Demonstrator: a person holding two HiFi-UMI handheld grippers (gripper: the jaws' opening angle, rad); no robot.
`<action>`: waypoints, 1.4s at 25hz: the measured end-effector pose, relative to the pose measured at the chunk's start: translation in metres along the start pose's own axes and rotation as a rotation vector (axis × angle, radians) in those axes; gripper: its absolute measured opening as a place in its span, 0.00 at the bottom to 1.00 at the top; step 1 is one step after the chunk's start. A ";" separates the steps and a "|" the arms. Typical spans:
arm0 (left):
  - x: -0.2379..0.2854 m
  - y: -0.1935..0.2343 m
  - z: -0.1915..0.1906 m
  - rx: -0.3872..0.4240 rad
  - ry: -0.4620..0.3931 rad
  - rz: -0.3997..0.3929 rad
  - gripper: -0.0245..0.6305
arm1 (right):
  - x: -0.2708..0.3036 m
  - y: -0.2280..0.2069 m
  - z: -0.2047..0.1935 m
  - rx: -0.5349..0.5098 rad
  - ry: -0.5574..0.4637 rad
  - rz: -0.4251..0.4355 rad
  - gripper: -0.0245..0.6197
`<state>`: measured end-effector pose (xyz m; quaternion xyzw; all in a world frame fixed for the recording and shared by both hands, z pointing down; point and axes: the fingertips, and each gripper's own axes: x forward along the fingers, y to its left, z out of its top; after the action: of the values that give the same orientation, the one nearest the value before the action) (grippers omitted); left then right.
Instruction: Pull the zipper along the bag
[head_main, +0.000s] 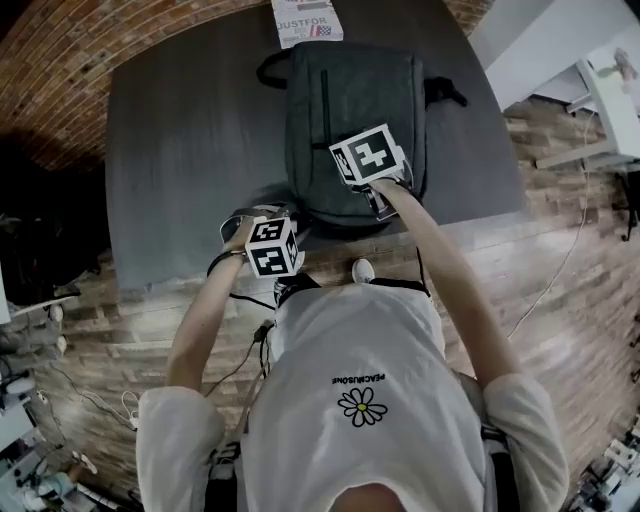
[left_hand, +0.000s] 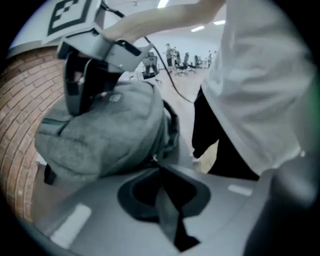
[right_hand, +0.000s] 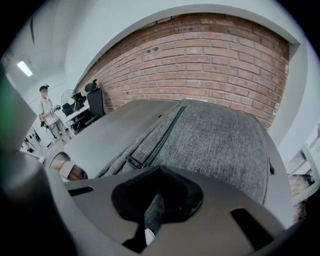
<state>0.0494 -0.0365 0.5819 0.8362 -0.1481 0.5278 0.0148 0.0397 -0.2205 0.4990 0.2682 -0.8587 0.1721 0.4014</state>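
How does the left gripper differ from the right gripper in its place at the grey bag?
The left gripper is at the bag's near left corner, beside it; the right gripper is over the bag's top. The left gripper's fingers seem to pinch a small zipper pull; the right gripper's show no such thing. Both are shut.

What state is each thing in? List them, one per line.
Bag, lying flat on the table.
Left gripper, shut on the zipper pull at the bag's edge.
Right gripper, shut on the bag's fabric.
Front zipper, looks closed.
Paper, lying flat at the table's far end.
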 end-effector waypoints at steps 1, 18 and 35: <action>0.003 -0.009 0.010 -0.032 -0.015 0.001 0.07 | 0.001 0.001 0.000 -0.017 -0.003 -0.015 0.04; -0.012 -0.004 -0.002 -0.290 -0.060 0.208 0.04 | -0.061 0.064 -0.016 -0.300 -0.134 0.394 0.04; -0.076 0.006 -0.074 -0.495 -0.132 0.320 0.04 | 0.011 0.144 -0.066 -0.403 0.143 0.417 0.04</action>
<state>-0.0474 -0.0107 0.5467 0.8058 -0.4028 0.4158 0.1250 -0.0133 -0.0759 0.5372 -0.0118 -0.8816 0.0951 0.4621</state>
